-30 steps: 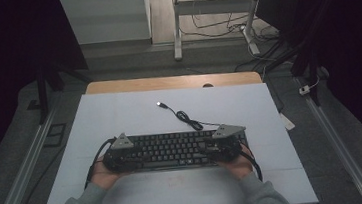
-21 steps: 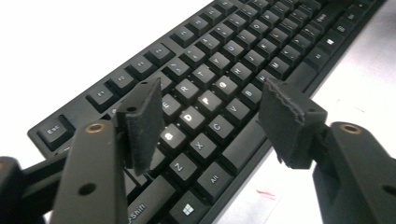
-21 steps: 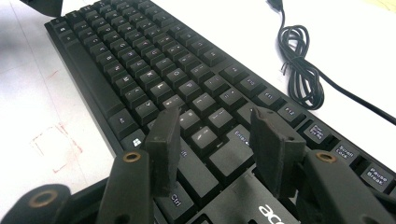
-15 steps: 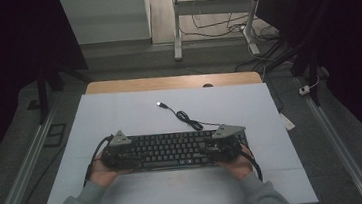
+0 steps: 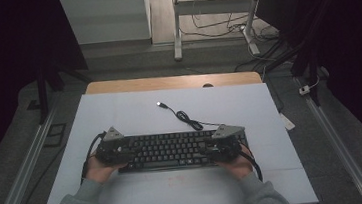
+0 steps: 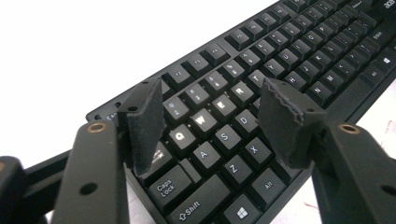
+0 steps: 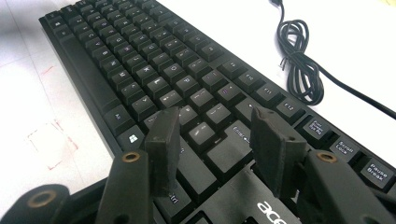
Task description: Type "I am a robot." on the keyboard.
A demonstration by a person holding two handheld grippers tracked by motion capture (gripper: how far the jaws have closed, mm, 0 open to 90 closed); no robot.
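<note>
Claws (image 5: 111, 151) (image 5: 223, 147) over keyboard (image 5: 171, 150) ends

dark room, grey floor (image 5: 22, 147), white table (image 5: 120, 113)

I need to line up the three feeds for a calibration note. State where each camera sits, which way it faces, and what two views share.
High view: above the person's side, looking forward and down on the white table; grey sleeves and both hands enter from below.
Left gripper view: rides the left gripper, looking along its open jaws over the black plastic keyboard, Q-W-E end.
Right gripper view: rides the right gripper, jaws open over the Enter end.
Shared: high and right views show the coiled black USB cable.
</note>
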